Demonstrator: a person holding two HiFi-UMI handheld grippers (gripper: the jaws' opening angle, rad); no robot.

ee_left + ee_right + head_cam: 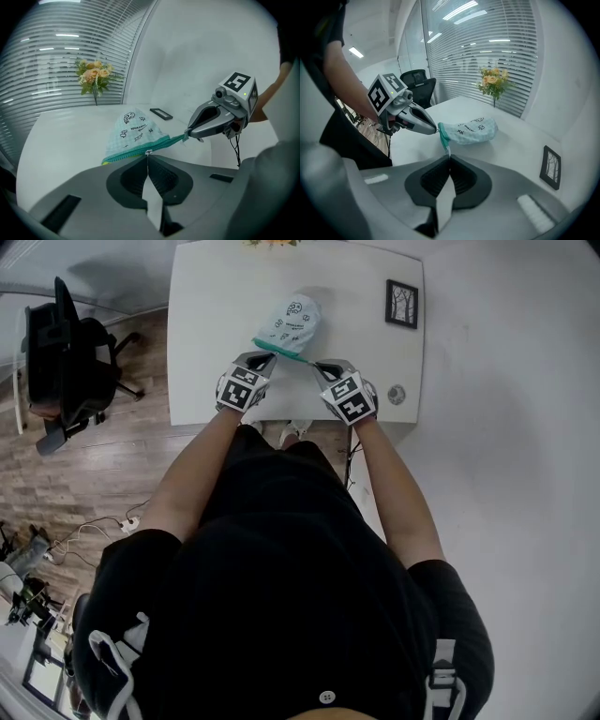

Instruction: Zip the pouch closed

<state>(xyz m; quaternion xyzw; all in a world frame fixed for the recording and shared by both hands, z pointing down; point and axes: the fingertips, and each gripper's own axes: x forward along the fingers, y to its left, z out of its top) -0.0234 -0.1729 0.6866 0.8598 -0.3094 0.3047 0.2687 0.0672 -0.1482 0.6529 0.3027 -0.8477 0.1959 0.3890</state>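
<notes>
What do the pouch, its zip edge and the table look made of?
The pouch looks like soft woven fabric: pale checked weave, printed doodles, limp sag. Its zip edge seems teal textile tape. The table is smooth matte white, perhaps laminate or painted board.

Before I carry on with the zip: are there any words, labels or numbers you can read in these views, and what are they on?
Pouch: short printed lines beside the doodles, too small and blurred to read.
Marker cubes: black-and-white square patterns only, no words.
Picture frame: a drawing, no lettering to be made out.
No text in any view can be read.
</notes>
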